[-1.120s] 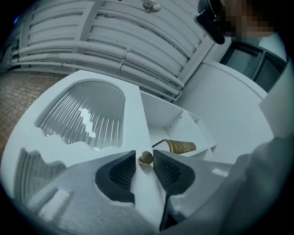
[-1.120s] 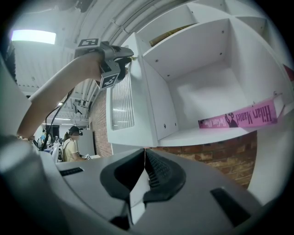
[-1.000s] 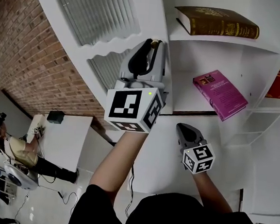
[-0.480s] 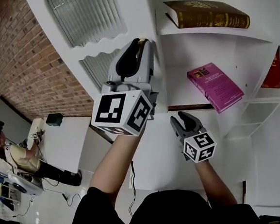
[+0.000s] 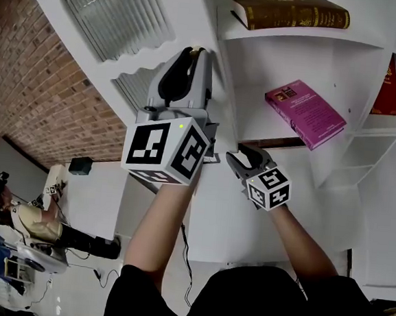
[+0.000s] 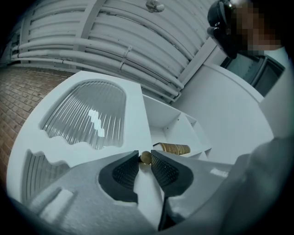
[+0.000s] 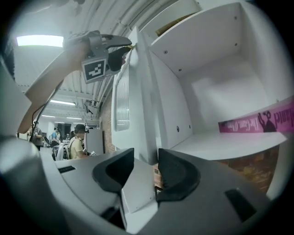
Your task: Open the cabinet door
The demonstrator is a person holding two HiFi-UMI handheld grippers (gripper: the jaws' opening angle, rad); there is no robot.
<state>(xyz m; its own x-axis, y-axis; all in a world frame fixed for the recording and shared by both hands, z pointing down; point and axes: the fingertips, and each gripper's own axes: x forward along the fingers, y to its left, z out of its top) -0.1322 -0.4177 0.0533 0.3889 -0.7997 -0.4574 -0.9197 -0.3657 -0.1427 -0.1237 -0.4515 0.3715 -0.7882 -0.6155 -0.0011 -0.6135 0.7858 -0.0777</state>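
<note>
Here the door knob (image 6: 145,157) sits pinched in the left gripper (image 6: 144,158).

Brown book (image 5: 290,12) above pink book (image 5: 305,114)

The cabinet door (image 5: 189,22) is smooth white painted board with a soft satin sheen; its arched panes are ribbed glass (image 5: 114,9), glossy and streaked with reflected light; the knob (image 6: 145,157) looks like polished brass-coloured metal; the shelves (image 5: 291,35) have the same plain white finish; the wall (image 5: 32,84) is rough, matt red brick; the brown book (image 5: 290,10) has a leather-like cover with gilt tooling; the pink book (image 5: 305,112) has a slick paper cover; the left gripper (image 6: 145,155) is matt grey plastic with black, finely dimpled, rubbery-looking pads (image 6: 126,172); its marker cube (image 5: 164,151) is flat black and white.
</note>
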